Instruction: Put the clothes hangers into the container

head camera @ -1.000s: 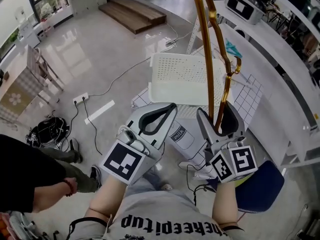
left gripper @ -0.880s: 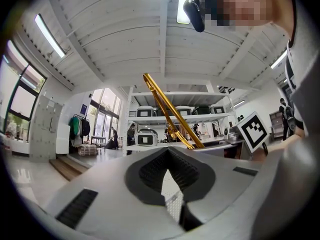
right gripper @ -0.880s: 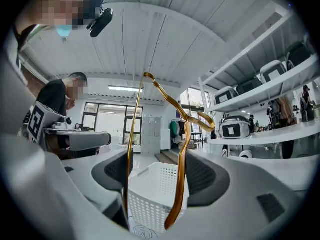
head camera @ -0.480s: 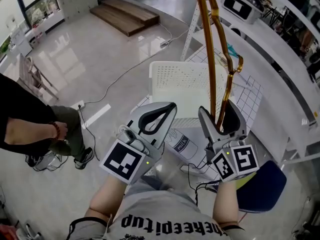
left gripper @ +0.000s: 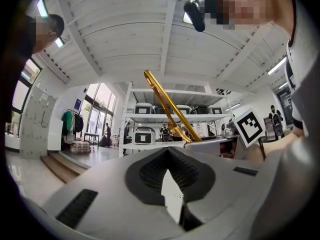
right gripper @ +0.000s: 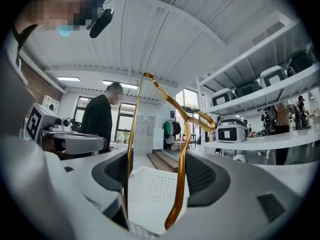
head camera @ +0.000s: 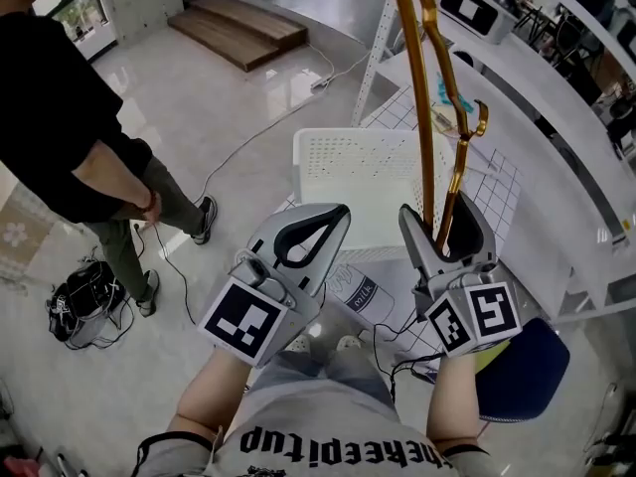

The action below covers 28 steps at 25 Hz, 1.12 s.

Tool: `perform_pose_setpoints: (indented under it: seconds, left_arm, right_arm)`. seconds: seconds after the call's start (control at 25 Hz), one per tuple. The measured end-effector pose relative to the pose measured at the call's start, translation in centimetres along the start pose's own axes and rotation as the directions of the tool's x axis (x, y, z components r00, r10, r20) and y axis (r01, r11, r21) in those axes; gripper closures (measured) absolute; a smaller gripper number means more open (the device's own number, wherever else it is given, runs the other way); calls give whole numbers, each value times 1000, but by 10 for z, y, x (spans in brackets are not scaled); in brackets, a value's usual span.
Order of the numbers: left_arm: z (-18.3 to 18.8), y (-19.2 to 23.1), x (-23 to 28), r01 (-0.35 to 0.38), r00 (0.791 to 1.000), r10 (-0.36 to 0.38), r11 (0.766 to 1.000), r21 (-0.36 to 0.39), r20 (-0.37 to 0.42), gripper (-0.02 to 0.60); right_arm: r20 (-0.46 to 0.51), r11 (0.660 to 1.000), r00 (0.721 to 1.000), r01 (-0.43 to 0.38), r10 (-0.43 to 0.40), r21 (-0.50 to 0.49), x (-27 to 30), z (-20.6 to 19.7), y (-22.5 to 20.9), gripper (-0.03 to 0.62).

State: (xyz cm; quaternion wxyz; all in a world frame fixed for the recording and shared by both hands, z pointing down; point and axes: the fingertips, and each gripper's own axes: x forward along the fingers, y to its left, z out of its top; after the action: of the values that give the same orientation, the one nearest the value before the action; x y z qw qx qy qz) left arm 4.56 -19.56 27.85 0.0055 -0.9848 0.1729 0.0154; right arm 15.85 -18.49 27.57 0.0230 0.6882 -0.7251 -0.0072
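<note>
A gold metal clothes hanger [head camera: 425,97] stands upright in the air, its lower end between the jaws of my right gripper [head camera: 444,229]. That gripper is shut on it, the jaws wide apart, and the hanger's two wires [right gripper: 182,184] lie against the pads. Below and beyond it sits the white perforated container [head camera: 368,177], which also shows through the right gripper [right gripper: 157,184] as a basket [right gripper: 150,194]. My left gripper [head camera: 341,212] hovers to the left of the hanger with its tips together and nothing held. In the left gripper view [left gripper: 167,151] the hanger [left gripper: 167,106] rises at an angle.
A person in black [head camera: 79,117] stands on the floor at the left, near a black bag [head camera: 84,306] and power cables [head camera: 238,147]. White shelves [head camera: 556,117] run along the right. A blue seat [head camera: 522,376] is at lower right, a white milk-labelled pack [head camera: 358,291] under the grippers.
The person in black has walked from the lower left further up the left side. Both grippers and the hanger have barely shifted.
</note>
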Motion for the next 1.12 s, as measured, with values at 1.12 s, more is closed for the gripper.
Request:
perform_pose_setpoints:
  seconds: [1.12]
  left_arm:
    - [-7,17,35,-288,957,288,957,-13,-32,568]
  right_arm:
    - [-42,965,966,-258,256,-49,78,-21,-55,249]
